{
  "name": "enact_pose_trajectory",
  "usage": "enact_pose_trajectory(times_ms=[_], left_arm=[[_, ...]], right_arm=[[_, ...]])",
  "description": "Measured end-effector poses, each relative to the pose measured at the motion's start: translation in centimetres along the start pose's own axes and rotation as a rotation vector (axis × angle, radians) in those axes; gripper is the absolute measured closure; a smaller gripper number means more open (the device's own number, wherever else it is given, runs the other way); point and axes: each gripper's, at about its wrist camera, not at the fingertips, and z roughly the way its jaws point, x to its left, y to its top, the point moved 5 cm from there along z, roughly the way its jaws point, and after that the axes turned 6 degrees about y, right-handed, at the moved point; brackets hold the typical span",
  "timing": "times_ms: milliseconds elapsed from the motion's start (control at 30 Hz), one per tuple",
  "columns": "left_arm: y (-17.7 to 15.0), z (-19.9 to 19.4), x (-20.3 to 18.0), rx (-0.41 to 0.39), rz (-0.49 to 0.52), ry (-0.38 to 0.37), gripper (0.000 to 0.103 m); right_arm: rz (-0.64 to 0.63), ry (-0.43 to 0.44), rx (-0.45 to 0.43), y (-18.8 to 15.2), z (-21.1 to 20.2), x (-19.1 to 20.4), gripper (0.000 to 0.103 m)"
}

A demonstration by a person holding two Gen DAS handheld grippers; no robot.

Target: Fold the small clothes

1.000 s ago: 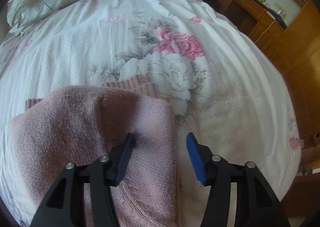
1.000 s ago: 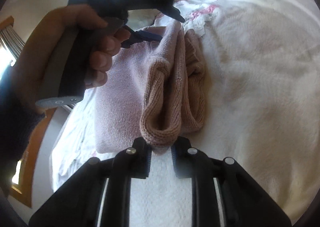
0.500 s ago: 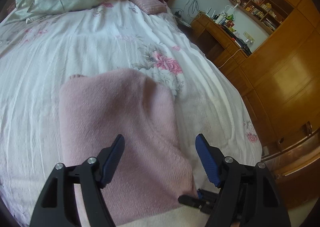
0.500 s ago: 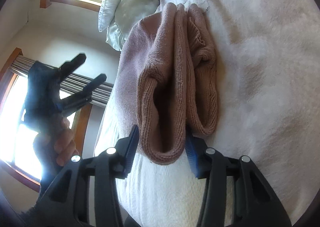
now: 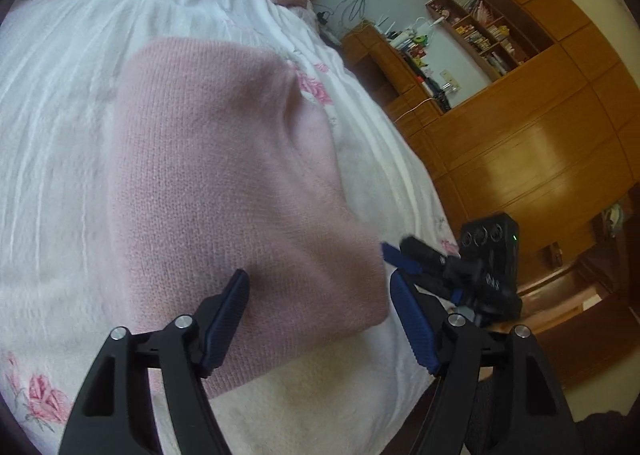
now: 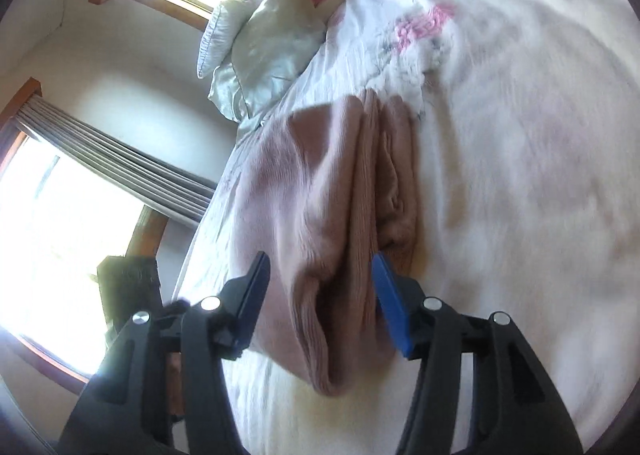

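A pink knitted sweater (image 5: 224, 191) lies folded on a bed covered by a white quilt with pink flowers (image 5: 52, 103). The left tool (image 5: 320, 295) hangs over the near end of the sweater with its blue-padded fingers (image 5: 412, 329) spread wide and nothing between them. At the right corner of the sweater, the right tool (image 5: 394, 255) shows in the left view, its tips just beside the fabric edge.

In the right view, the right tool (image 6: 320, 275) is spread too, its fingers (image 6: 390, 309) standing either side of the stacked folds of the sweater (image 6: 336, 191) without pinching them. The layered edges and ribbed hem face this camera. A pale satin pillow (image 6: 264, 47) rests at the head of the bed, under bright windows (image 6: 48, 231). Wooden cupboards (image 5: 532, 123) and a cluttered shelf (image 5: 476, 31) stand beyond the far side of the bed.
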Motion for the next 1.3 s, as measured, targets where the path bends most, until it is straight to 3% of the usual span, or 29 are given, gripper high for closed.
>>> enact_pose_trajectory(times_ms=[167,233,267,400,467,533,567,667,733,767,800,900,933,967,1000,1033,1100,1133,1167,1233,1300], left_arm=[[-1.7,0.7,-0.1,0.042,0.018,-0.039,0.030],[-2.4,1.5,0.5,0.068,0.003,-0.045,0.030],[-2.8,2.0,0.8,0.082,-0.004,-0.049,0.030],[-3.5,3.9,1.7,0.106,-0.028,-0.038,0.030],[-3.5,4.5,1.4,0.131,-0.037,-0.049,0.031],[-2.6,3.3,0.4,0.134,-0.056,-0.140,0.032],[-1.3,2.1,0.1,0.103,-0.055,-0.172,0.032],[4.5,-2.1,0.6,-0.030,-0.026,-0.160,0.030],[8.8,-3.5,2.5,-0.079,-0.047,-0.149,0.030],[10.6,-3.5,3.7,-0.075,-0.057,-0.146,0.030],[11.8,-3.2,4.9,-0.068,-0.073,-0.138,0.030],[13.6,-0.5,7.4,0.014,-0.097,-0.160,0.031],[14.0,0.6,7.9,0.037,-0.087,-0.154,0.032],[14.4,1.3,8.5,0.039,-0.079,-0.138,0.035],[14.5,2.0,9.0,0.027,-0.080,-0.111,0.039],[14.5,2.7,9.8,0.013,-0.098,-0.097,0.044],[14.0,4.4,11.5,-0.004,-0.149,-0.054,0.068],[13.6,5.0,11.8,-0.008,-0.151,-0.028,0.089],[13.5,5.2,12.1,-0.010,-0.162,-0.020,0.101],[13.3,4.4,12.2,-0.016,-0.194,-0.036,0.101],[13.4,2.9,11.6,-0.040,-0.168,0.017,0.093]], right_arm=[[0.015,-0.048,0.137,4.5,6.0,-0.6,0.049],[-0.025,-0.112,0.181,4.8,7.8,-0.5,0.065],[-0.051,-0.147,0.194,5.2,8.4,-0.3,0.087],[-0.058,-0.147,0.084,6.3,5.6,-0.9,0.091],[-0.011,-0.176,0.100,6.3,5.9,-2.8,0.091],[-0.027,-0.181,0.137,5.8,7.0,-3.3,0.090],[-0.038,-0.177,0.135,5.8,7.1,-3.1,0.087],[-0.018,-0.151,0.115,7.4,6.5,-2.0,0.080],[-0.014,-0.149,0.063,9.0,5.6,-1.4,0.062],[0.000,-0.157,0.055,9.6,5.8,-1.5,0.053],[0.016,-0.160,0.068,10.0,6.2,-1.7,0.053],[0.028,-0.165,0.133,10.9,8.4,-2.3,0.053],[0.018,-0.173,0.150,11.0,9.0,-2.5,0.058],[-0.007,-0.184,0.154,11.4,9.5,-2.5,0.092],[-0.031,-0.199,0.134,11.6,9.1,-2.7,0.094],[-0.036,-0.212,0.110,11.9,8.8,-3.1,0.094],[-0.003,-0.242,0.086,12.3,8.8,-5.3,0.095],[0.026,-0.242,0.088,12.2,9.0,-6.5,0.094],[0.041,-0.237,0.091,11.9,9.2,-7.3,0.094],[0.030,-0.211,0.088,12.0,9.3,-7.0,0.090],[0.031,-0.181,0.092,11.8,8.3,-6.5,0.072]])
